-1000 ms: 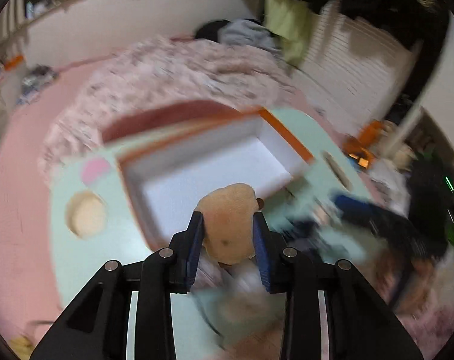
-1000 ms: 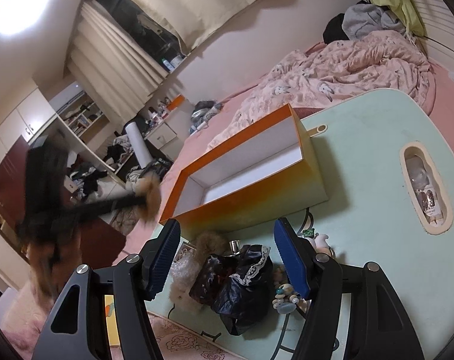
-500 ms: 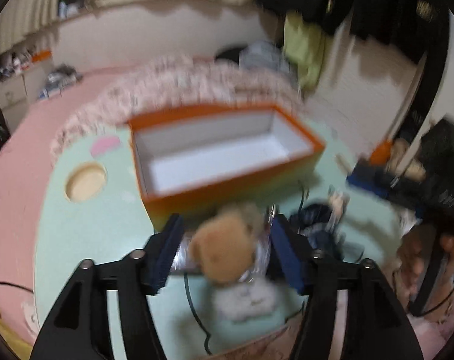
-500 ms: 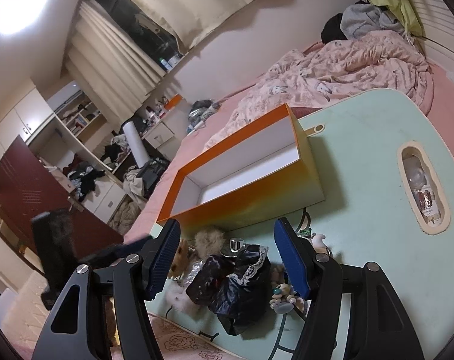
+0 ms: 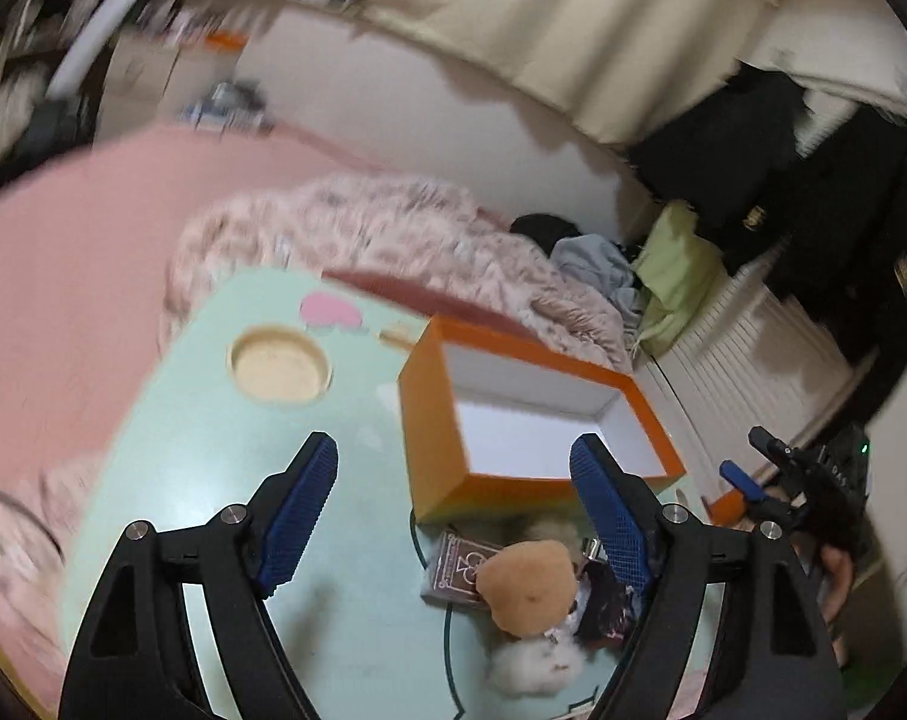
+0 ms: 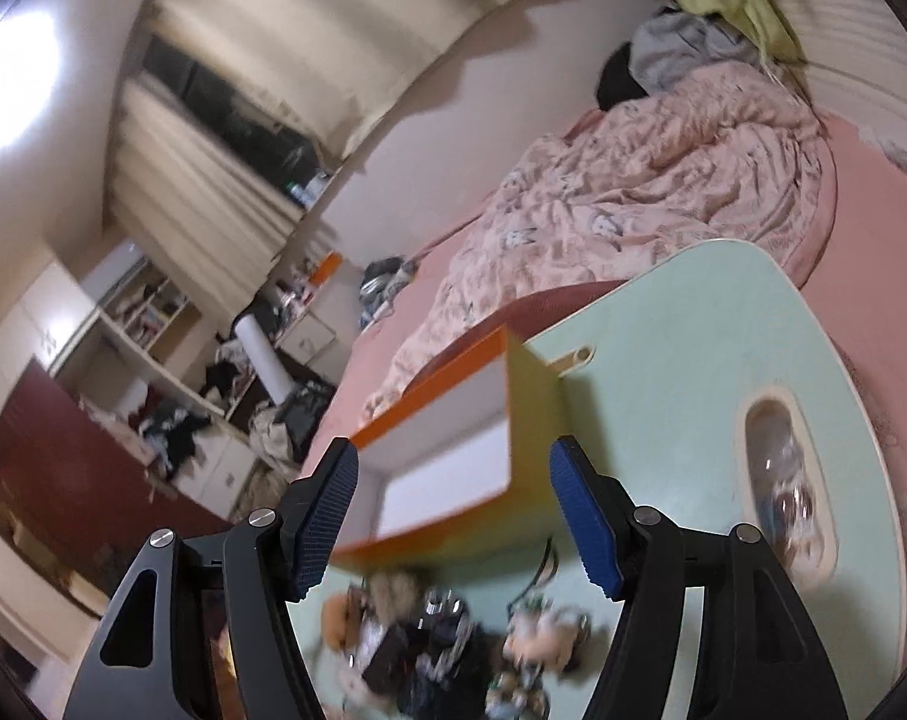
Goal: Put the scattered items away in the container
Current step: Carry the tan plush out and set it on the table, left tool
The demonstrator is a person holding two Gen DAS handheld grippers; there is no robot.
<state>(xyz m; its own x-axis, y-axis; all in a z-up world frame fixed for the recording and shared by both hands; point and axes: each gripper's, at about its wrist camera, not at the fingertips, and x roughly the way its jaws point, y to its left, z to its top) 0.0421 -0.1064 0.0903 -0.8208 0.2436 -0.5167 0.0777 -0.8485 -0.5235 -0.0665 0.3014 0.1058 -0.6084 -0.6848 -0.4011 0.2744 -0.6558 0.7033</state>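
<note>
An open orange box with a white inside (image 5: 543, 426) stands on the mint-green table (image 5: 213, 432); it also shows in the right wrist view (image 6: 453, 468). My left gripper (image 5: 453, 510) is open and empty above the table, left of a pile by the box: a tan plush (image 5: 528, 588), a card box (image 5: 459, 564) and a white fluffy ball (image 5: 534, 663). My right gripper (image 6: 453, 528) is open and empty above the same pile, which shows blurred with dark items (image 6: 435, 654) and small figures (image 6: 540, 639).
The table has a round recess (image 5: 281, 366) and an oval recess holding small things (image 6: 783, 492). A pink bed with a crumpled floral quilt (image 6: 633, 180) lies behind the table. Cluttered shelves (image 6: 171, 372) stand at the left.
My left gripper opened and let go of the tan plush, which now lies on the pile in front of the box. Both grippers shifted; the right one moved closer to the box.
</note>
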